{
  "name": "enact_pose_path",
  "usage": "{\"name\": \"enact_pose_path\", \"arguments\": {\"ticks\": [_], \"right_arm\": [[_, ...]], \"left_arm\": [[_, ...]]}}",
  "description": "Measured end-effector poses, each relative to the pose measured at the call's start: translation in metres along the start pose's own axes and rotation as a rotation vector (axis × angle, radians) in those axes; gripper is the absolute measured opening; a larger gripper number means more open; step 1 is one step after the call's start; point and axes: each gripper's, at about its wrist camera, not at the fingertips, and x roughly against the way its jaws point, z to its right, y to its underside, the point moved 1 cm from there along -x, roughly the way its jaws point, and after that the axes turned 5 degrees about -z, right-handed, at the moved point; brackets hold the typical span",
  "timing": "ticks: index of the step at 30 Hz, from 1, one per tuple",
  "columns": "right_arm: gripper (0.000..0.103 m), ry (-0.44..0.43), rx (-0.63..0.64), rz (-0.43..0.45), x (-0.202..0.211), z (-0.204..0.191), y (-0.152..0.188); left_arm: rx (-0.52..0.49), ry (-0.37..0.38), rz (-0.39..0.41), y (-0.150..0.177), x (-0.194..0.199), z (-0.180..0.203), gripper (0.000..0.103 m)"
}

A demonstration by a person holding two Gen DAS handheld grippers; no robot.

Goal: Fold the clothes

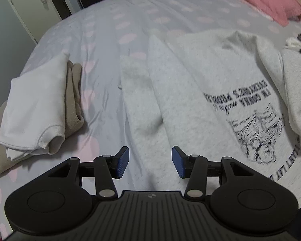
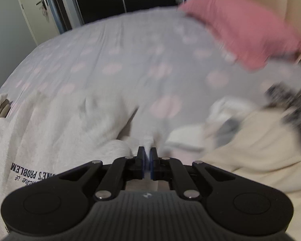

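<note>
- Sweatshirt (image 1: 190, 84) lies spread print-up on your spotted bed (image 1: 130, 20), laid flat for folding.
- Right gripper (image 2: 147, 160) is clenched on a pinch of its white fabric at the near edge.
- Left gripper (image 1: 149, 161) hangs released over the sweatshirt's left part.
- Folded stack (image 1: 36, 104) sits left of it; no containers visible.

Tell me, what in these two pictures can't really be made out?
- Sweatshirt print, left wrist view: lettering blurred, cut off at the picture's lower right edge.
- Things beside the pink pillow, right wrist view: motion blur smears them beyond telling.
- Right fingers, right wrist view: shut on white cloth; which part of the garment is unclear.
- Folded pile, left wrist view: lower layers hidden by the top one.
</note>
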Motion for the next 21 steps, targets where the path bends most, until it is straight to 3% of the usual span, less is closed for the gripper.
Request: {"name": "enact_pose_path", "arguments": {"ticks": [9, 13, 17, 21], "right_arm": [[0.005, 0.257, 0.105, 0.244, 0.162, 0.039, -0.04], [0.005, 0.394, 0.128, 0.319, 0.213, 0.064, -0.056], [0.005, 0.528, 0.119, 0.337, 0.224, 0.092, -0.071], [0.005, 0.665, 0.088, 0.275, 0.2, 0.119, -0.08]], "left_arm": [[0.011, 0.018, 0.072, 0.006, 0.028, 0.002, 0.045], [0.017, 0.019, 0.087, 0.01, 0.034, 0.0, 0.045], [0.029, 0.014, 0.089, 0.011, 0.033, -0.003, 0.045], [0.043, 0.003, 0.08, 0.012, 0.03, -0.006, 0.045]]}}
